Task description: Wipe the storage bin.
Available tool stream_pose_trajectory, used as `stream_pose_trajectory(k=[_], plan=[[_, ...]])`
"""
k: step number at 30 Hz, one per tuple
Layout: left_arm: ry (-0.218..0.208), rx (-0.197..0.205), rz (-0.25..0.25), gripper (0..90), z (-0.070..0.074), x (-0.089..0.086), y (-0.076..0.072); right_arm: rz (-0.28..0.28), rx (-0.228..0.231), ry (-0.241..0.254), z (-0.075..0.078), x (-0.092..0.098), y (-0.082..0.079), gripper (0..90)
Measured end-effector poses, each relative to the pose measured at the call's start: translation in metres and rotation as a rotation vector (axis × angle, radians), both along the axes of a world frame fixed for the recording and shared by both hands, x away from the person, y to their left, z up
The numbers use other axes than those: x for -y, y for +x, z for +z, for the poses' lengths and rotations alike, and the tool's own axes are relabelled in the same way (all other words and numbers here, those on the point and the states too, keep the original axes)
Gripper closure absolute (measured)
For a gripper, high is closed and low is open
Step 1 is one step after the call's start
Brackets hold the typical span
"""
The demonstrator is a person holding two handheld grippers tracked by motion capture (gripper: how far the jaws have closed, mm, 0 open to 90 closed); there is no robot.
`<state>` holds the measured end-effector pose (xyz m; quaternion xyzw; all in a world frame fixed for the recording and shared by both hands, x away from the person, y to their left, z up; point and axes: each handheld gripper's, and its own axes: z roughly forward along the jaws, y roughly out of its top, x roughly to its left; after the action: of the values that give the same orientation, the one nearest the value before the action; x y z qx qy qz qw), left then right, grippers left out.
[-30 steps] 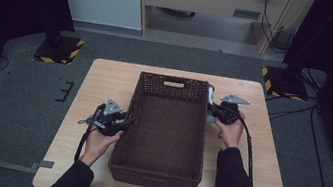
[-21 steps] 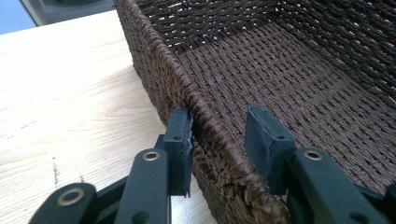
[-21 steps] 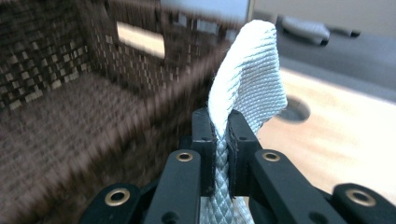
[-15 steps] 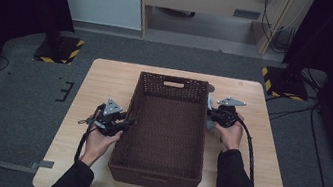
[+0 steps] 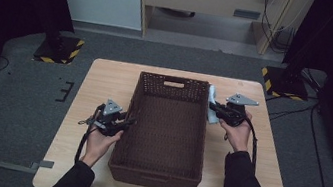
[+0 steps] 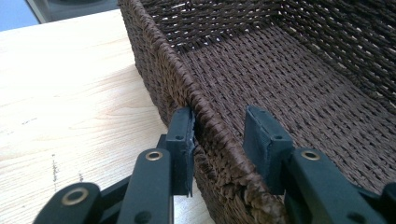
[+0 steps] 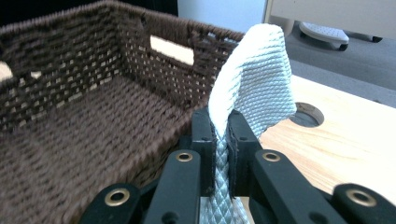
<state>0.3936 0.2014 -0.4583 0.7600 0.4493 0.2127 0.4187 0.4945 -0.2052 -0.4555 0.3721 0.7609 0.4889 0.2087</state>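
I've got the pale woven cloth (image 7: 254,79) pinched tight in my right hand-held gripper (image 7: 220,126), jaws squeezed narrow on a fold of it, so the pick-up is done as far as I can judge. The cloth stands up out of the jaws, lifted off the tabletop (image 5: 105,84) and carried just beside the right rim of the brown wicker basket (image 5: 167,129), toward its far end. It is not in the basket yet; from above I see it (image 5: 212,105) on the outer side of the wall, close against it. My left hand-held gripper (image 6: 218,140) is working the other long side: its 2 jaws straddle the left rim, 1 pad outside and 1 inside, and they have just been closing a little. The outer pad sits right against the weave while the inner pad has a gap to it, so I would not call that a grip yet. The basket floor looks bare in both gripper views. My read: the bracing of the basket is about half made, the cloth is up and ready, and what's left is to clear the wall, bring the cloth over the inside, and let go.
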Motion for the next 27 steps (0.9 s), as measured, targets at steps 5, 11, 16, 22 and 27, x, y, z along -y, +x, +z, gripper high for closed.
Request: stream_pose_trajectory(k=[5,11,16,22,27], plan=[[-0.006,0.000,0.007,63.3,0.000,0.001,0.002,-0.010,-0.051,-0.053,-0.016,0.002,0.000,84.7],[-0.001,0.001,0.012,63.6,0.000,0.004,0.004,-0.025,-0.140,-0.116,-0.051,-0.001,0.003,84.7],[-0.032,-0.002,0.009,62.6,-0.001,0.002,0.005,-0.015,-0.155,-0.129,-0.059,-0.003,0.000,84.7],[-0.020,0.012,0.021,56.3,-0.001,0.000,0.005,-0.003,-0.026,-0.053,-0.012,0.003,-0.014,84.7],[-0.037,0.029,0.016,50.0,0.005,-0.002,0.001,0.019,-0.009,-0.076,-0.001,0.001,-0.021,84.7]])
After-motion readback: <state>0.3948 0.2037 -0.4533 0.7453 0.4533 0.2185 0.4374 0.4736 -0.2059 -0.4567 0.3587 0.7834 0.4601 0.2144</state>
